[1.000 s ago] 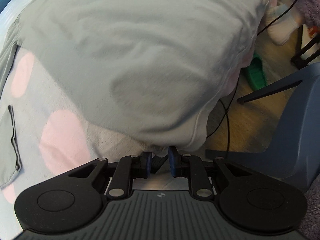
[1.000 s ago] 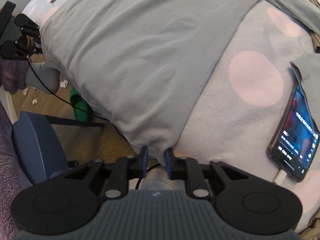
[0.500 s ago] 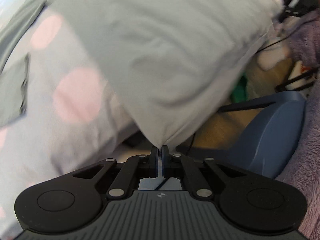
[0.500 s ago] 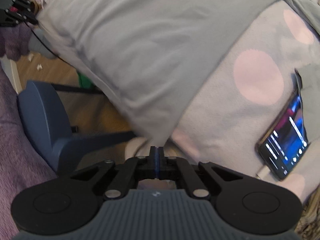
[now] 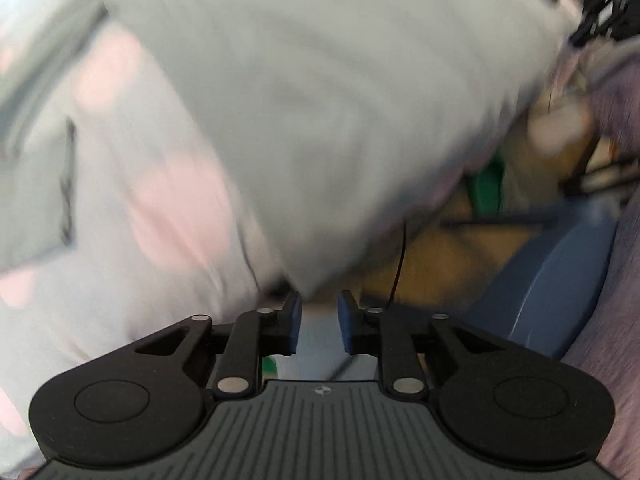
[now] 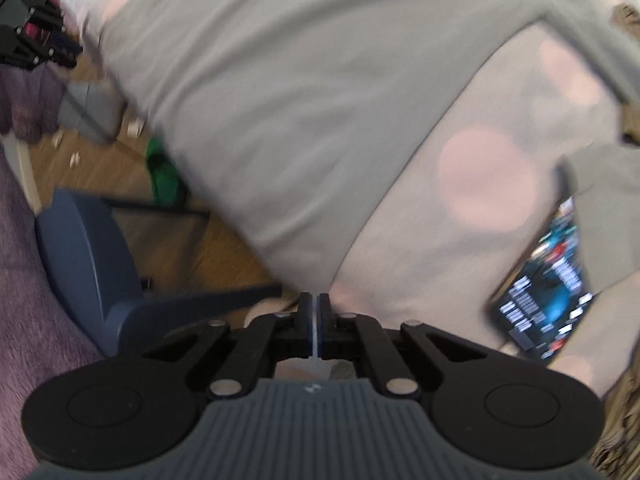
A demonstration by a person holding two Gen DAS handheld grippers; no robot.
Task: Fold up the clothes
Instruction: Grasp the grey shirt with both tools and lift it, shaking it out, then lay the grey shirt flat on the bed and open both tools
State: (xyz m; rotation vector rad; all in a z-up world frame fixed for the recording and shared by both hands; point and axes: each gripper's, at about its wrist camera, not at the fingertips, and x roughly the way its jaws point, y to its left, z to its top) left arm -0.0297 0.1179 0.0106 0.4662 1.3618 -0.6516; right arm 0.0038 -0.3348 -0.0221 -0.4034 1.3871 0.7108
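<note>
- Grey fabric is the thing being worked: a grey garment [image 5: 340, 100], lying over a pale blanket with pink dots [image 5: 172, 200] on what is judged to be a bed.
- Nearest in the left wrist view, the left gripper [image 5: 319, 322] is seen with a clear gap between its blue pads [image 5: 294, 322]; its jaws are opening. Half a second ago they were shut tight on the garment's corner.
- The corner is now seen hanging just above the pads, not pressed by them; some pale cloth shows low in the gap, but blur hides whether it touches either pad.
- In the right wrist view, the right gripper [image 6: 313, 320] is closed, and a thin pale strip of the garment's edge is pinched between its pads, as it was half a second ago.
- Farther out, the garment [image 6: 300, 100] is spread across the blanket, with one edge hanging over the side of the bed.
- A phone [image 6: 548, 288] with a lit screen lies on the blanket at the right, apart from the garment.
- Beyond the edge, a blue chair [image 6: 88, 256] and a wooden floor [image 6: 168, 248] are seen below.
- The release on the left is judged a slip or a regrip, since the fold needs both corners carried; the left corner will likely have to be taken again.
</note>
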